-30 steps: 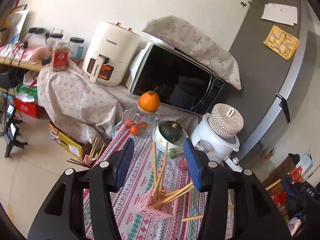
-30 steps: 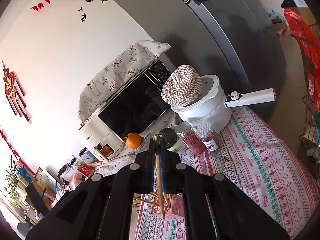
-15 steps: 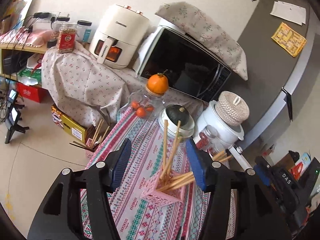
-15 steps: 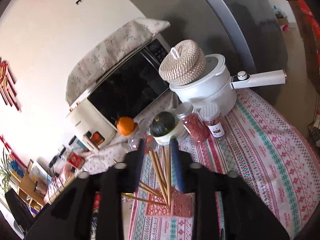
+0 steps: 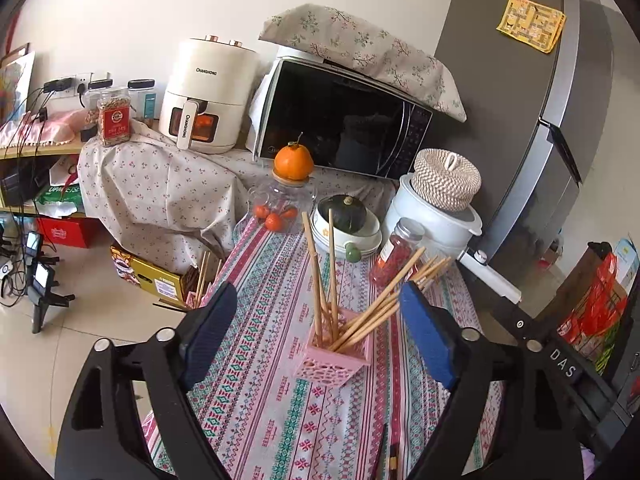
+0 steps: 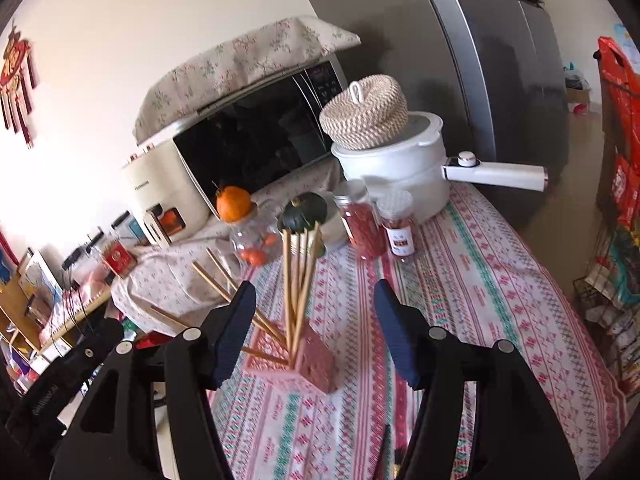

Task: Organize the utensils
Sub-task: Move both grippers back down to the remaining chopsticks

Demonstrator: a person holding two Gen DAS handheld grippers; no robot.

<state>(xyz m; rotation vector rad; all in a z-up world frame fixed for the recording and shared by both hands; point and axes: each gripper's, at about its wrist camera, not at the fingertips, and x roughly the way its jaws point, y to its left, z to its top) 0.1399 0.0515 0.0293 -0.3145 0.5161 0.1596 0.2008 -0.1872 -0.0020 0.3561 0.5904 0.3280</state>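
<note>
While both tongs (image 5: 316,332) (image 6: 314,328) are opening with nothing gripped, we see chopsticks (image 5: 332,276) upright in the holder (image 5: 332,360) mid-tabletop (image 5: 256,360).

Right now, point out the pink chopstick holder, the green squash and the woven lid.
pink chopstick holder (image 5: 334,360), left wrist view, on its perforated front wall.
green squash (image 5: 347,212), left wrist view, on its dark rind below the stem.
woven lid (image 6: 366,114), right wrist view, on its domed side.

Patterned tablecloth (image 5: 256,364) under pink holder (image 5: 334,354), jars (image 6: 362,226), pot (image 6: 400,168)
</note>
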